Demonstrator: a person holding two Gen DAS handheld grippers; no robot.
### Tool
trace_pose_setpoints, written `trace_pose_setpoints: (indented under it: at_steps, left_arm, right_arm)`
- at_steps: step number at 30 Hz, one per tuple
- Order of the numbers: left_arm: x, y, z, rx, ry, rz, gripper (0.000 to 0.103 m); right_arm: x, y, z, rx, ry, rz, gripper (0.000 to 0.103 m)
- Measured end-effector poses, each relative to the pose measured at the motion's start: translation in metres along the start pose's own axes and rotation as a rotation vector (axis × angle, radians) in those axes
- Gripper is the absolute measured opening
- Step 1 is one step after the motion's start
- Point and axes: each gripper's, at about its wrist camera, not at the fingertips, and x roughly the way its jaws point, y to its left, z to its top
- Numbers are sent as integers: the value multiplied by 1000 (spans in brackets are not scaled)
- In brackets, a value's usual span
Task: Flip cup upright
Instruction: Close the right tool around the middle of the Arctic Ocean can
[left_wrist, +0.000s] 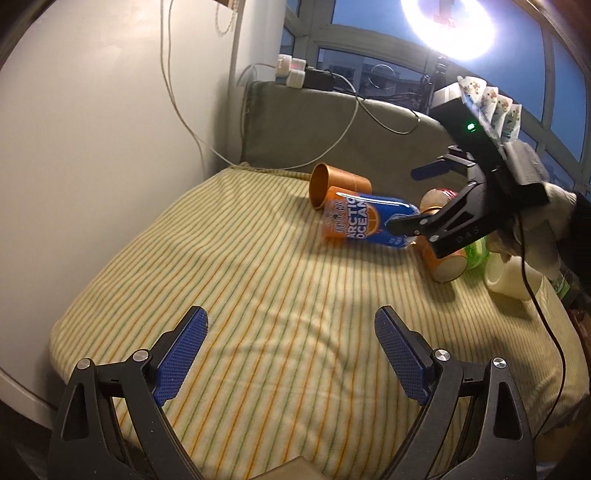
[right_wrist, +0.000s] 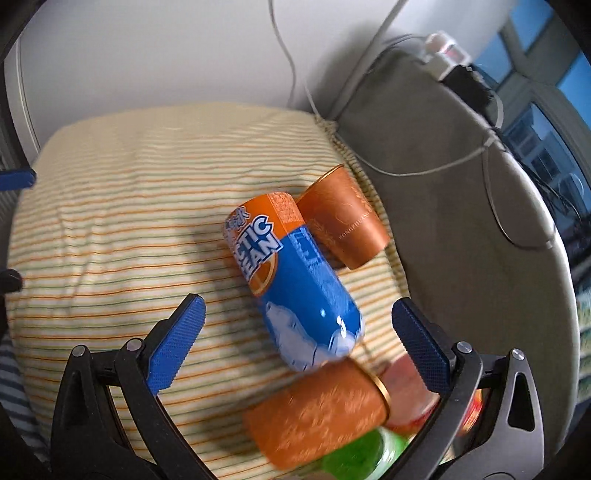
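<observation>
Hovering right claw (right_wrist: 295, 332), jaws apart, over blue cup (right_wrist: 295, 280) lying beside copper cup (right_wrist: 343, 229); soft blanket (right_wrist: 110, 206) risks roll, neighbour knock. Left claw (left_wrist: 291, 354) apart, idle.

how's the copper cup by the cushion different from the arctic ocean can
The copper cup is plain metallic copper; the Arctic Ocean can is blue and orange with lettering. The cup's open mouth shows, the can looks closed. The cup is shorter. Both lie on their sides, touching, on the striped cloth.
</observation>
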Motion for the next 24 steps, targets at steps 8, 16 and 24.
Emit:
trace_pose_setpoints:
  at_steps: [8,16,24]
  left_arm:
    - [2,9,3,-22,-6,14,92]
    - [3,18,5,-48,-6,21,92]
    - [-1,19,5,-43,-13,30,91]
  right_arm:
    - [42,0,16,-124,105,-13,97]
    - [67,7,19,-179,170,-13,79]
    - [63,14,18,-195,160,-28,67]
